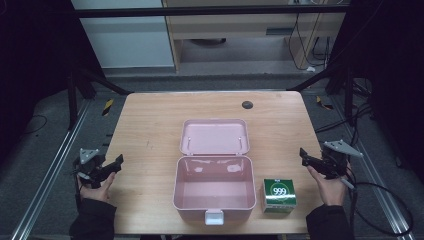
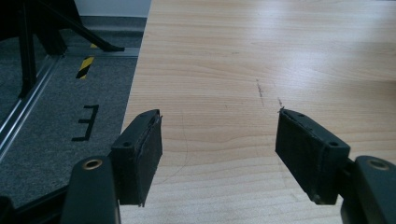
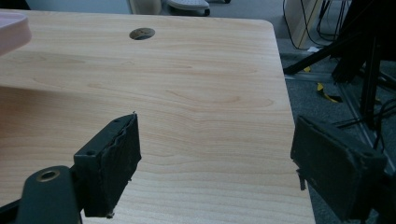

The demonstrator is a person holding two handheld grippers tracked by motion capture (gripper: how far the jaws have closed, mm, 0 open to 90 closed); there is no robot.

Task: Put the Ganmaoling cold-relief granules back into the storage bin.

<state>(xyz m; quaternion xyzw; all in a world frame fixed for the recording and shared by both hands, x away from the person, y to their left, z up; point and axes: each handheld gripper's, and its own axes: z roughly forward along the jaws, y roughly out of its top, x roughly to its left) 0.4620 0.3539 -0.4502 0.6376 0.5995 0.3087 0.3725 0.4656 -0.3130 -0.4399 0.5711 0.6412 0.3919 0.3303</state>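
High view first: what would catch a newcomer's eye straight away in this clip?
The pink box stands out, sitting mid-table near the front edge with its lid thrown open toward the far side and nothing visible inside. Just to its right stands a small green carton marked 999. The left gripper and right gripper are held at the table's side edges, both with jaws wide apart and holding nothing.

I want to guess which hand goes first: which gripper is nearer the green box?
Right. The right gripper hangs just beyond the green box's right side; the left gripper is across the table, past the open pink case.
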